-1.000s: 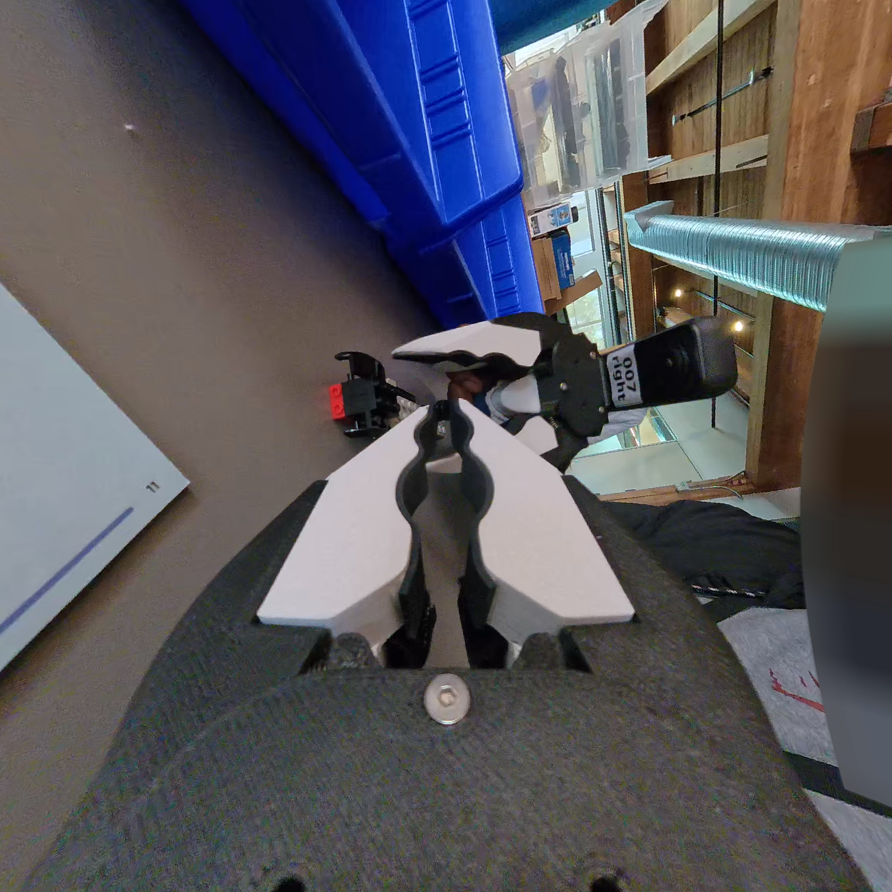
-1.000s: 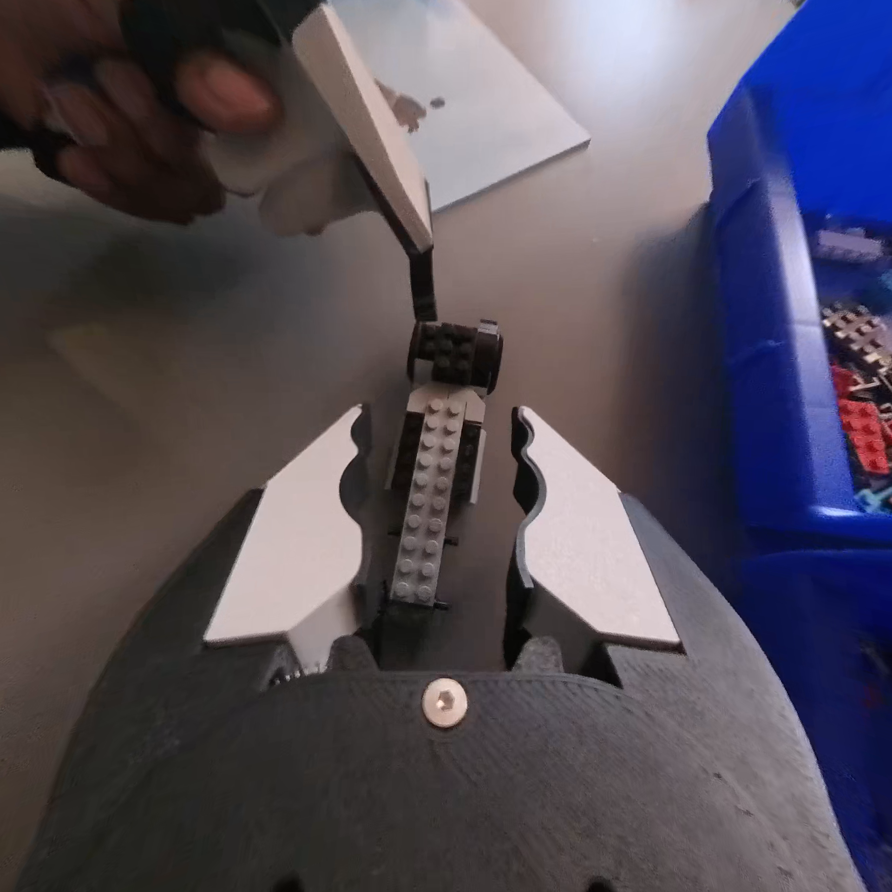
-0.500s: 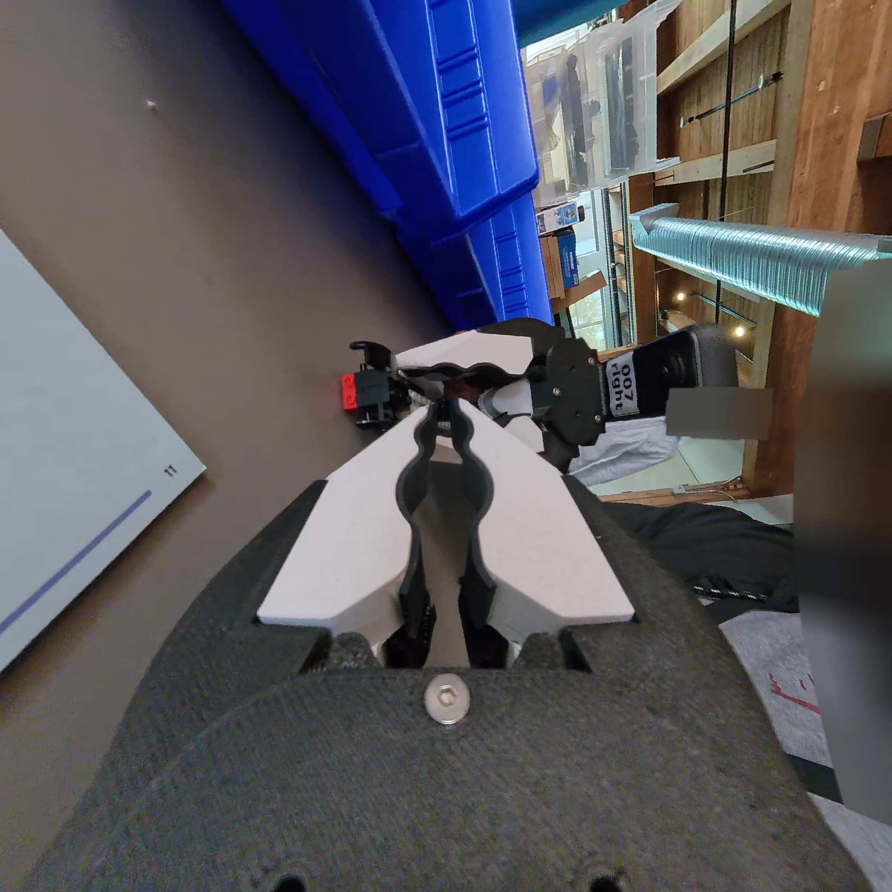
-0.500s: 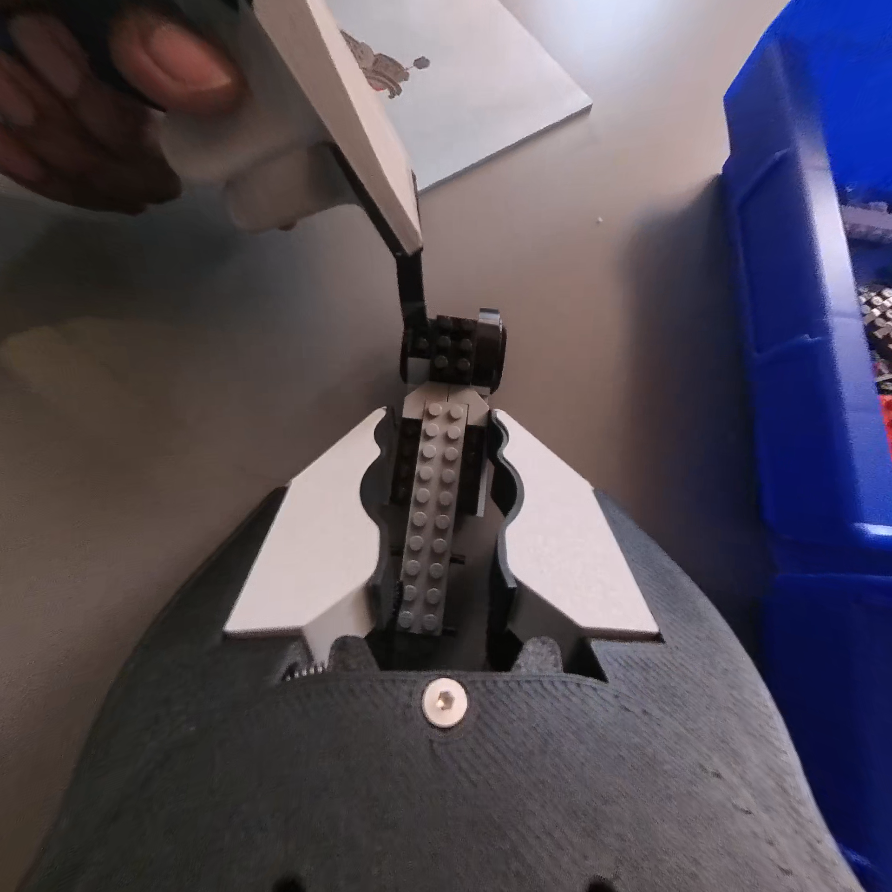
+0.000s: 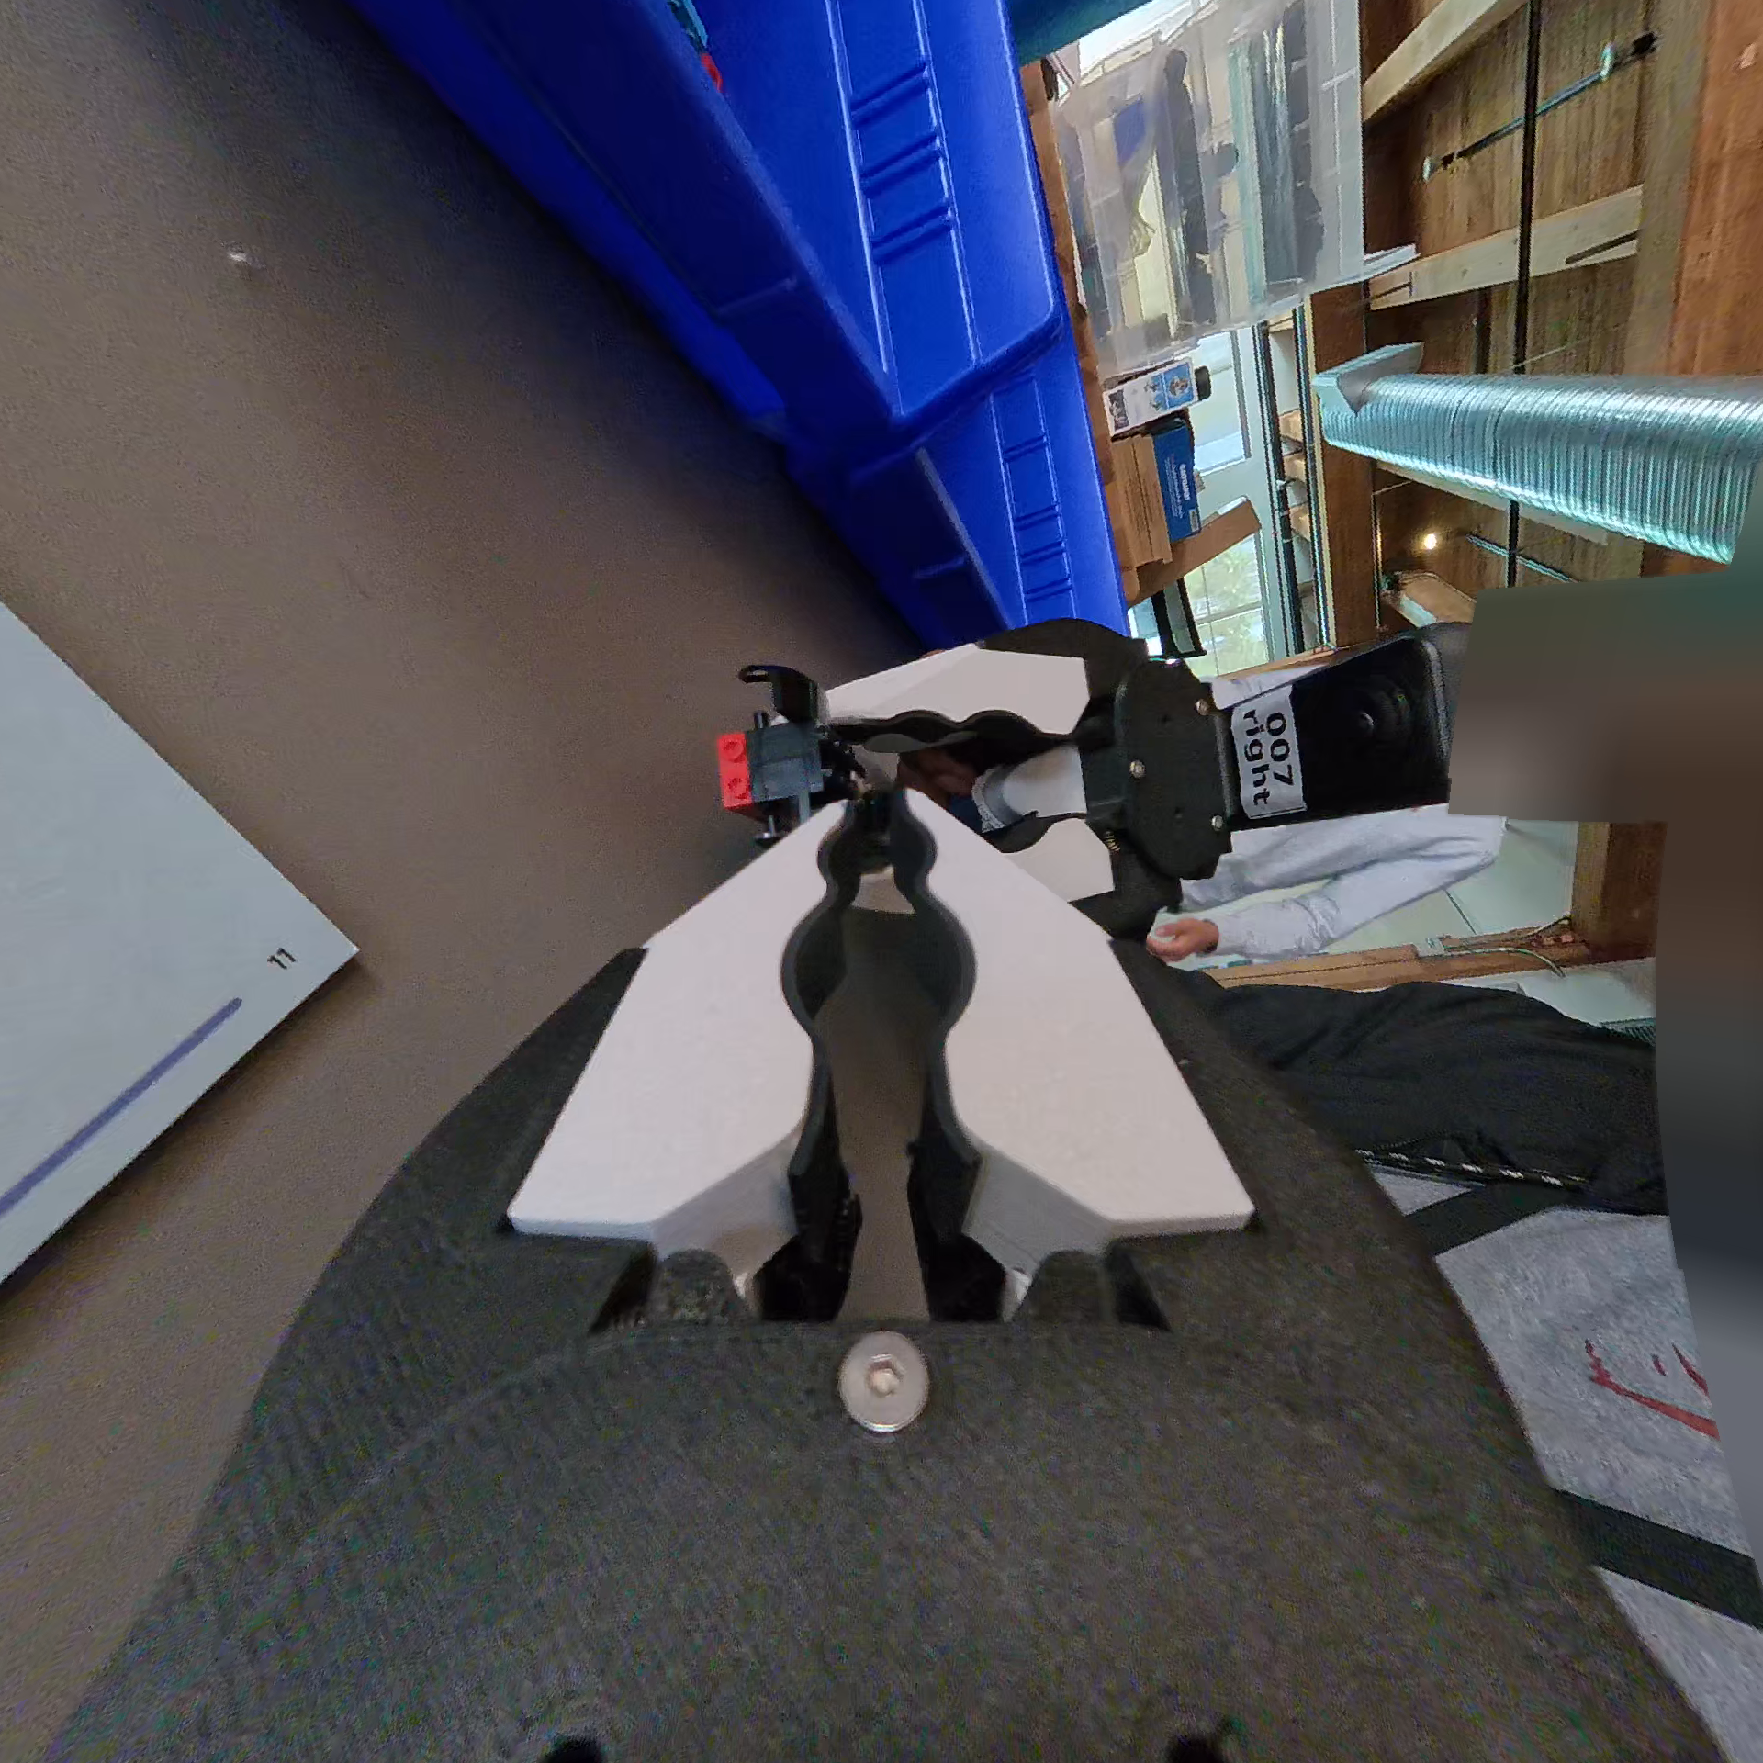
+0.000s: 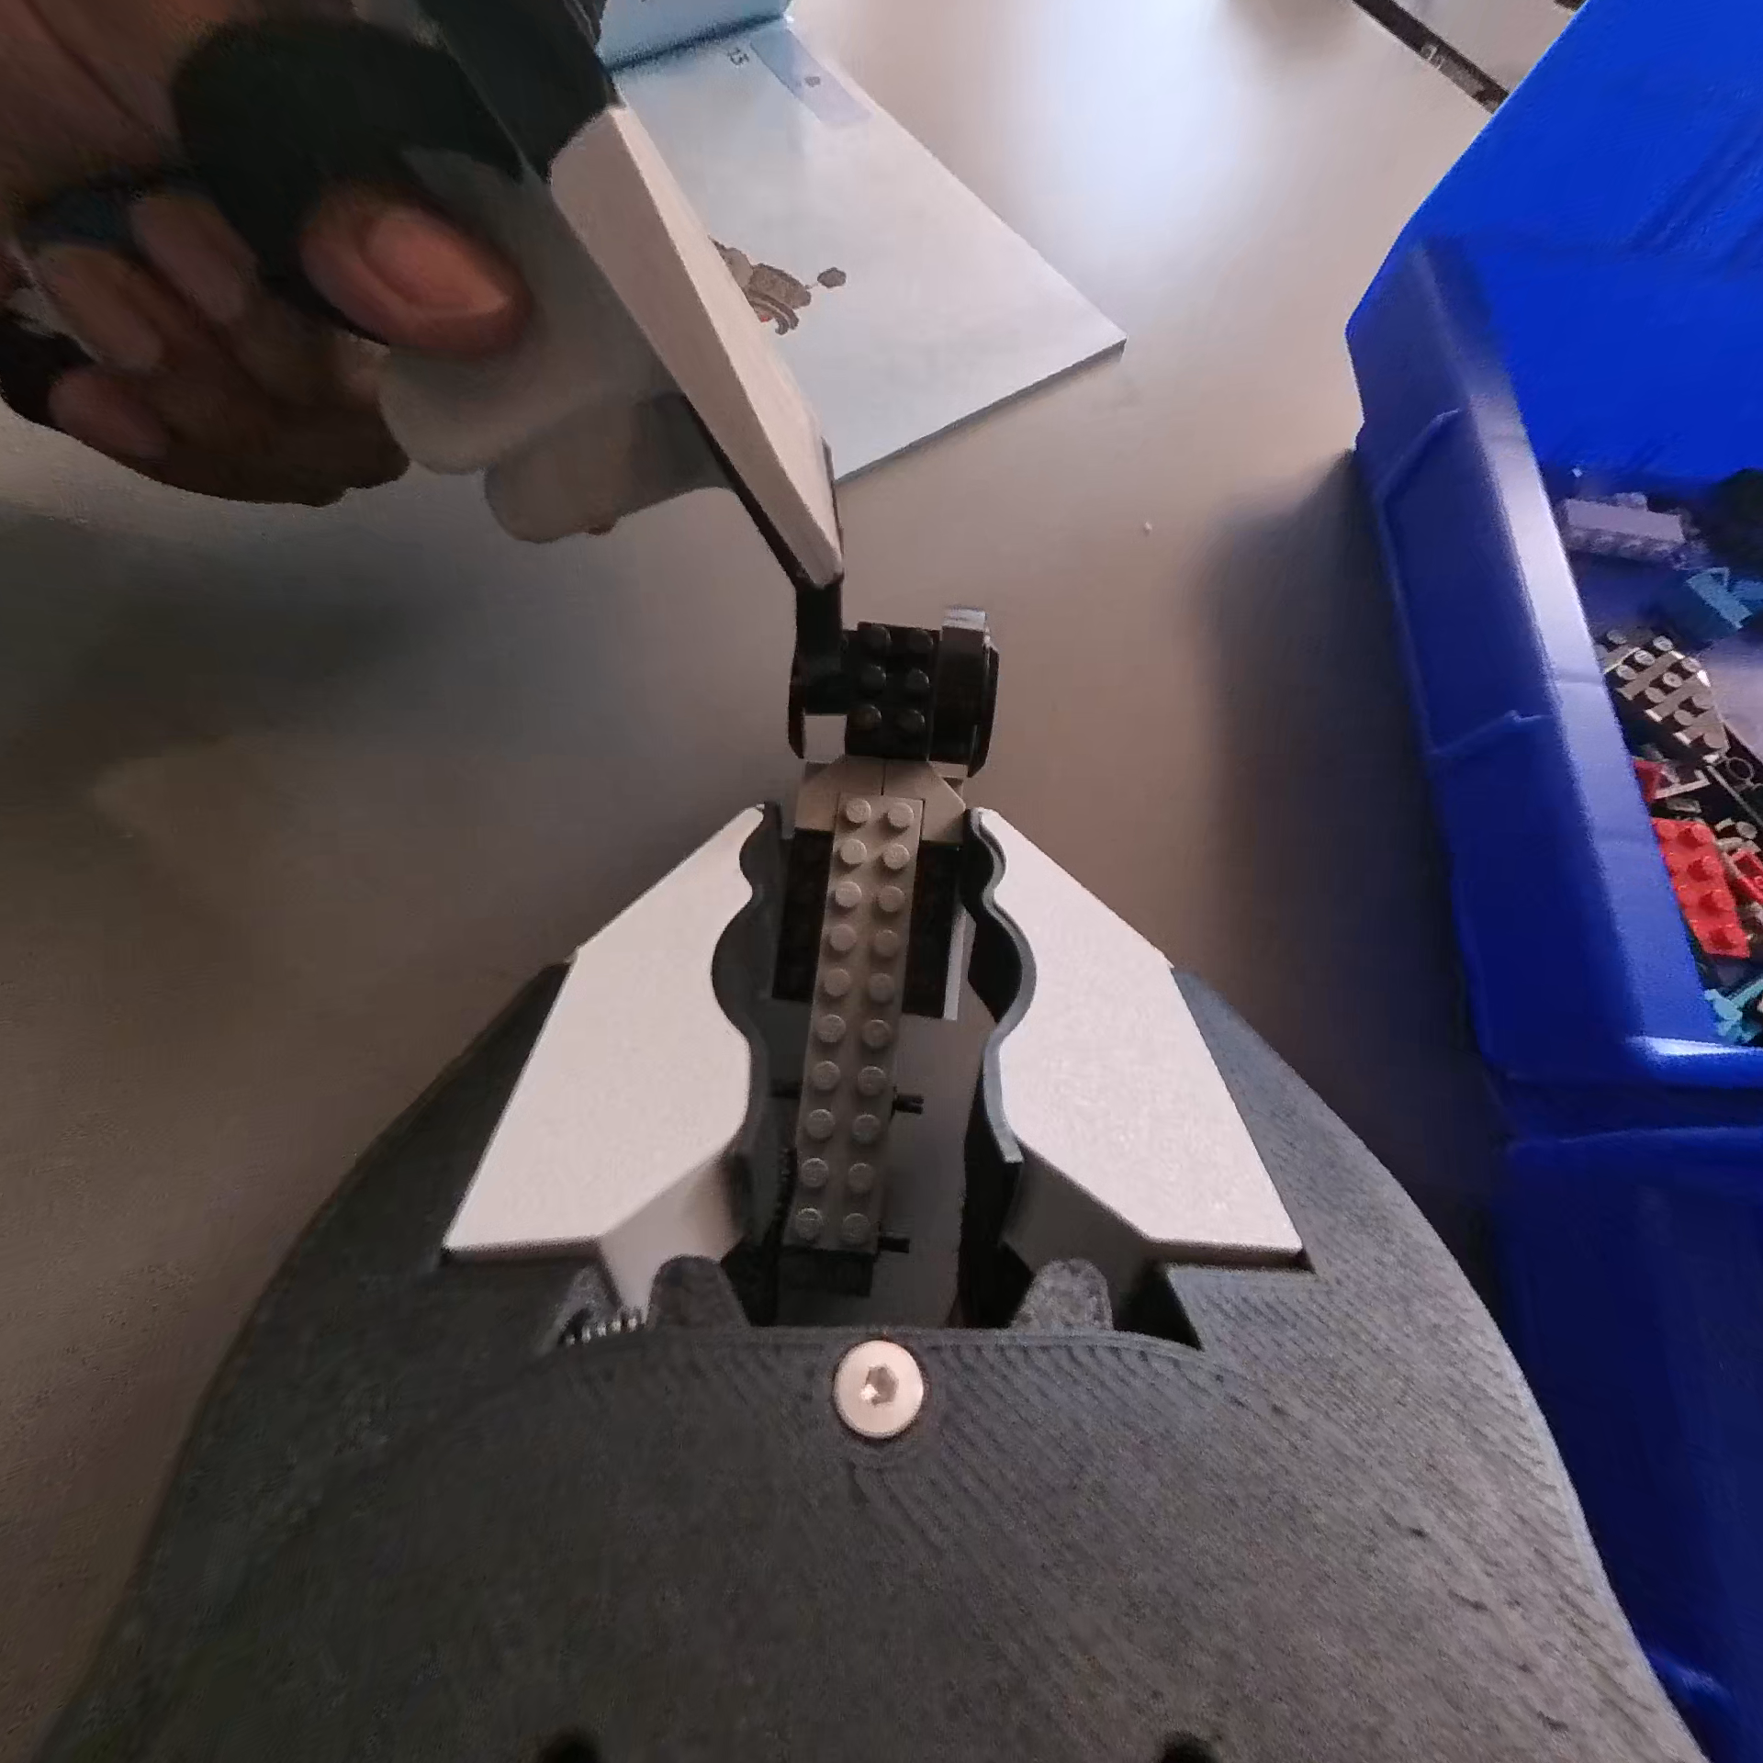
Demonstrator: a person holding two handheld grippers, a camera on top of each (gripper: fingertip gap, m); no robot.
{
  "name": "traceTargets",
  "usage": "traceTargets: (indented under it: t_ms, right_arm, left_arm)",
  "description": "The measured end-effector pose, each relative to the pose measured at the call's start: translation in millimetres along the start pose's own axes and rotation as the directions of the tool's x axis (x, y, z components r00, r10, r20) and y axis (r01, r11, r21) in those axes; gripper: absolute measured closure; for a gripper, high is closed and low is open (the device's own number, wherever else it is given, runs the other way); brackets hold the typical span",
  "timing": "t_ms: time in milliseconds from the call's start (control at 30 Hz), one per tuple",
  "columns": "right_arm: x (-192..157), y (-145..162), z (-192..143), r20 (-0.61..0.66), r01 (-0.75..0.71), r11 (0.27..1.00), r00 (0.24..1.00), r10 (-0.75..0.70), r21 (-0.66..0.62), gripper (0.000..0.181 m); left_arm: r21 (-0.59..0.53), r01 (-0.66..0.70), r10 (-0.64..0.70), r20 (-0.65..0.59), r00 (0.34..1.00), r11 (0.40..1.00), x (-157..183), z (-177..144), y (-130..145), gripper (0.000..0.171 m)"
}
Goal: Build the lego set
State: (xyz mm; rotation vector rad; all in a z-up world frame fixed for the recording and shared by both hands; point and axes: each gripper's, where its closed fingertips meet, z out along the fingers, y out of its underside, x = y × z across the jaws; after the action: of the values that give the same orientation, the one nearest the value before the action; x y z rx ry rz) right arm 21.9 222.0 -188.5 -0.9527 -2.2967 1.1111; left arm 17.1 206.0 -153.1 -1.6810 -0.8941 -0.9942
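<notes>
Table (image 6: 286,859): grey, carries everything. Blue bin (image 6: 1574,477) of loose bricks sits to the right of the lego build, well apart from it. Instruction booklet (image 6: 906,315) lies flat beyond the build, past its far end.

Right gripper (image 6: 873,820): jaws clamped on the lego build (image 6: 863,1002) from both sides. The long grey studded plate runs lengthwise between them, near end back by the jaw roots, black block end sticking out past the tips. In the left wrist view a red brick (image 5: 733,771) shows on the build's far end.

Left gripper (image 5: 873,811): jaws closed, tips pinching a small dark piece right at the build's black end; what the piece is, can't tell. A person's hand (image 6: 219,315) holds this gripper up and left of the build.
</notes>
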Motion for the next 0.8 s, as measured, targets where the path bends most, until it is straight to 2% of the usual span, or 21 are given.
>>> traceTargets:
  t_ms: [800]
  right_arm:
    - [0.5,-6.2,-2.5,0.004,-0.036,0.998,0.999,0.036,0.043,0.142]
  left_arm:
    - [-0.003,-0.153,0.151,0.196,0.969,0.988,-6.9,-2.0,-5.7,0.161]
